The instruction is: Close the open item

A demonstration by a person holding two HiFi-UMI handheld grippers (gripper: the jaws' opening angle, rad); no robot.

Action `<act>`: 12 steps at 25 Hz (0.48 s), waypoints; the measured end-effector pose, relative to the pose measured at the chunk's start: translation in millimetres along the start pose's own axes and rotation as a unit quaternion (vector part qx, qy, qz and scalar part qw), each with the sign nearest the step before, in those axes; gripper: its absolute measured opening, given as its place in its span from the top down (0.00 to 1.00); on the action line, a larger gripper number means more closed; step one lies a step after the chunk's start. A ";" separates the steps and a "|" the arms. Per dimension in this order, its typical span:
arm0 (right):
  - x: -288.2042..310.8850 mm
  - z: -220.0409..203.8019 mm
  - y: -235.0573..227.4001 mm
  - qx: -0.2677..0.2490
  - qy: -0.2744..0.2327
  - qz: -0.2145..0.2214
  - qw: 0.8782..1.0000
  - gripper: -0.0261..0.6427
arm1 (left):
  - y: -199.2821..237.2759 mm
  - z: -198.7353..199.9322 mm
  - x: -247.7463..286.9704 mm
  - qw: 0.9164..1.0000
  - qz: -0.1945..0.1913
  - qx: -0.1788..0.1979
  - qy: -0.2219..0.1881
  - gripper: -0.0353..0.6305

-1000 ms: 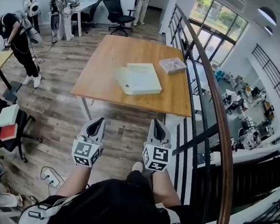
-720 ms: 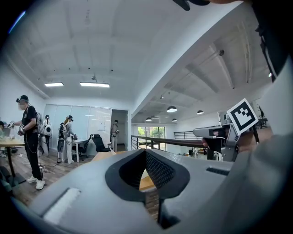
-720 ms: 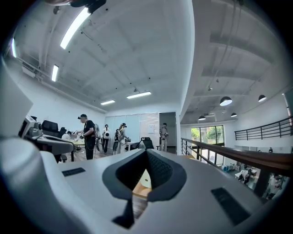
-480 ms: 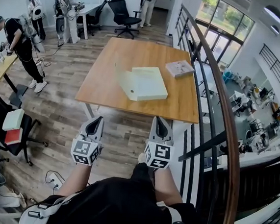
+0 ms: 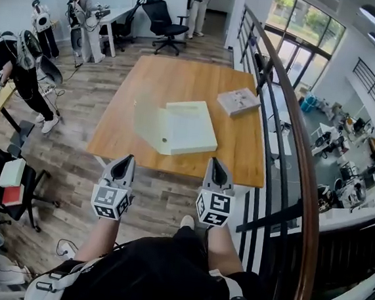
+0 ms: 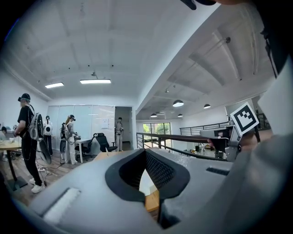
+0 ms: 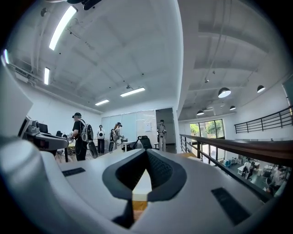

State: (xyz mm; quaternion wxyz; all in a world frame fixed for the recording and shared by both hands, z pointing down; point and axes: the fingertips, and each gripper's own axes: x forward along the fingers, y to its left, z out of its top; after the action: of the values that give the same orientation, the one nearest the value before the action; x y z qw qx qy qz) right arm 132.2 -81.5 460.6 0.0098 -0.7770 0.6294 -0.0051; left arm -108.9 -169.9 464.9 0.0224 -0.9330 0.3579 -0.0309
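My left tongs (image 5: 128, 160) and my right tongs (image 5: 216, 163) are both pinched fully together with nothing between them. I hold them side by side in the air, just short of the near edge of the wooden worktop (image 5: 181, 79). The pale box (image 5: 193, 128) lies open on the worktop ahead of me, towards its front half and apart from both tongs. Its lid (image 5: 147, 126) stands raised along the box's left side. A book (image 5: 239, 101) lies beyond the box towards the right edge, near the railing (image 5: 294, 143). A person (image 5: 23, 64) stands at far left.
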 end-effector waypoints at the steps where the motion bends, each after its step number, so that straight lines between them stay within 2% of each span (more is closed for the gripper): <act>1: 12.0 -0.4 -8.2 0.001 0.002 0.003 1.000 0.95 | -0.2 0.2 12.0 1.000 0.003 0.000 0.003 0.95; 7: 82.4 -1.8 -50.4 0.000 0.014 0.030 0.999 0.95 | 9.0 9.3 73.9 0.999 0.040 0.005 0.013 0.95; 12: 122.7 -10.4 -81.7 0.003 0.025 0.052 0.998 0.95 | 12.7 6.0 100.2 0.996 0.081 0.011 0.036 0.95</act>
State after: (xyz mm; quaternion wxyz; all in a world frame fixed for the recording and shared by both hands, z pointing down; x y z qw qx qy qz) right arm 237.4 -184.7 472.2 -0.0034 -0.7426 0.6693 -0.0261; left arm -42.6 -246.3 462.2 0.0219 -0.8991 0.4321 -0.0666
